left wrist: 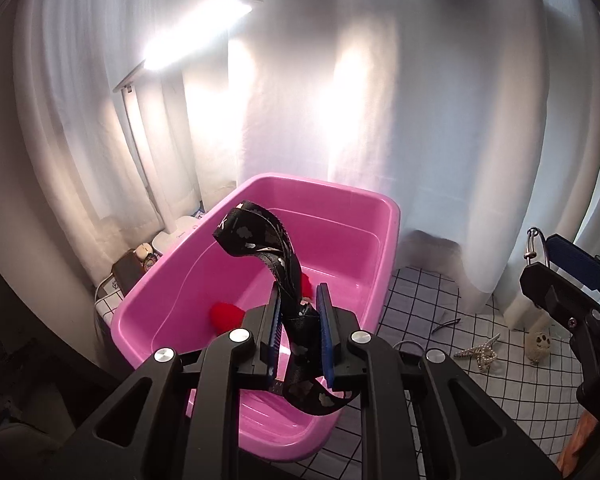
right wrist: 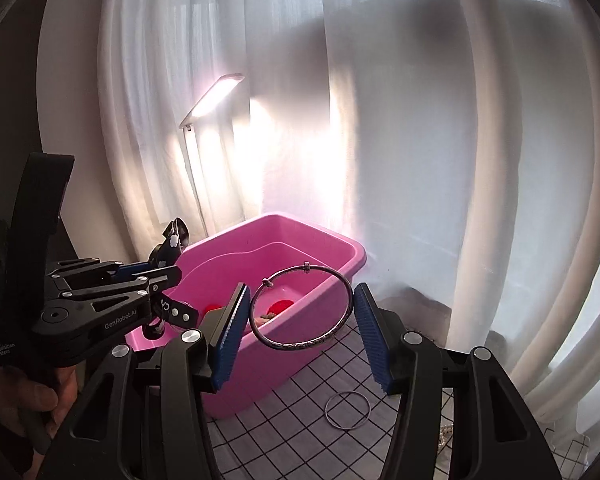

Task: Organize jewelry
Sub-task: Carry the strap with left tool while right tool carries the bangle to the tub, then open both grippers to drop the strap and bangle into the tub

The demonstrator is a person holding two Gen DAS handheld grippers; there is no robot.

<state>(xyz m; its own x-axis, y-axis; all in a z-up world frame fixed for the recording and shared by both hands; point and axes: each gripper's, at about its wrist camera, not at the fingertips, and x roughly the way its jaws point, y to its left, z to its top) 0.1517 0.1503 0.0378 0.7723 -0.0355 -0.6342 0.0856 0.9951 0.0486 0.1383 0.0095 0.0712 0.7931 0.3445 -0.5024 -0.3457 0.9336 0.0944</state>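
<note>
My left gripper (left wrist: 300,296) is shut on a black ribbon band (left wrist: 260,236) with pale cloud prints, which curls up over the pink tub (left wrist: 392,216). A red fuzzy piece (left wrist: 226,314) lies inside the tub. In the right wrist view my right gripper (right wrist: 301,292) is shut on a silver bangle (right wrist: 300,346), its blue pads (right wrist: 232,332) pressing both sides, just before the pink tub (right wrist: 352,258). The left gripper (right wrist: 172,264) with the ribbon band (right wrist: 168,248) hangs at the left, a hand below it. The right gripper (left wrist: 556,268) shows at the right edge.
On the checked cloth (left wrist: 420,300) lie a rhinestone star clip (left wrist: 478,354), a pale skull-like charm (left wrist: 540,344) and a dark hairpin (left wrist: 446,325). A thin ring (right wrist: 326,408) and pearls (right wrist: 446,436) lie near me. A lit lamp (right wrist: 216,96) and white curtains stand behind.
</note>
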